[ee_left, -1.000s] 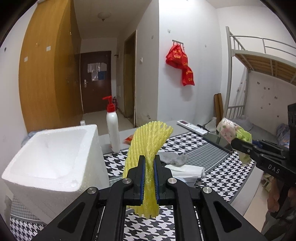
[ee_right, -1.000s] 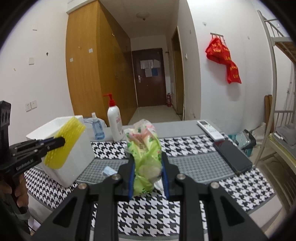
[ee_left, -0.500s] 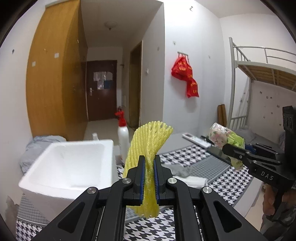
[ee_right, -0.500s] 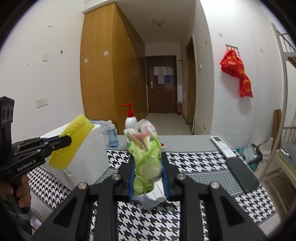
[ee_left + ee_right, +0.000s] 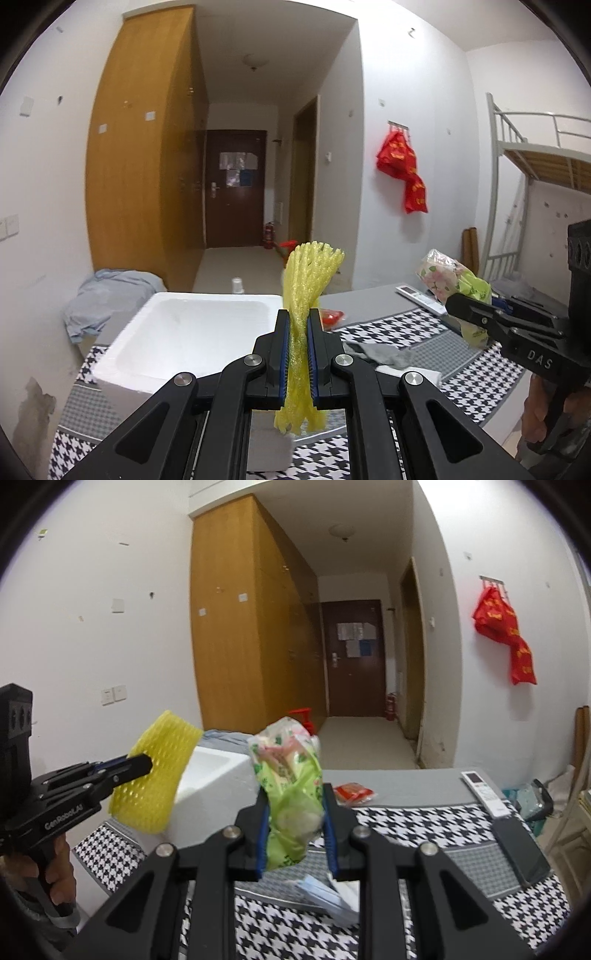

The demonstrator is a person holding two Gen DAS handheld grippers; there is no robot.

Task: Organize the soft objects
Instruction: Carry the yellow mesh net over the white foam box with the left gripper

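Note:
My left gripper [image 5: 297, 354] is shut on a yellow foam net sleeve [image 5: 308, 284], held upright in the air just in front of the open white foam box [image 5: 192, 328]. In the right wrist view the sleeve [image 5: 155, 771] hangs beside the box [image 5: 210, 779]. My right gripper [image 5: 295, 830] is shut on a crumpled green and floral plastic bag [image 5: 290, 771], held above the table right of the box. The bag also shows in the left wrist view [image 5: 454, 280]. A grey cloth [image 5: 380, 352] and white tissues [image 5: 332, 893] lie on the houndstooth tablecloth [image 5: 424, 823].
A red packet [image 5: 352, 792], a white remote [image 5: 484, 794] and a dark phone [image 5: 521, 849] lie on the table. A red pump bottle top [image 5: 301, 714] stands behind the box. A grey-blue cloth [image 5: 107, 291] lies left of the box. A bunk bed frame [image 5: 517, 184] stands at the right.
Both grippers have risen and tilted up with their loads. The left one has shifted so the foam box sits lower and more central, and its inside shows.

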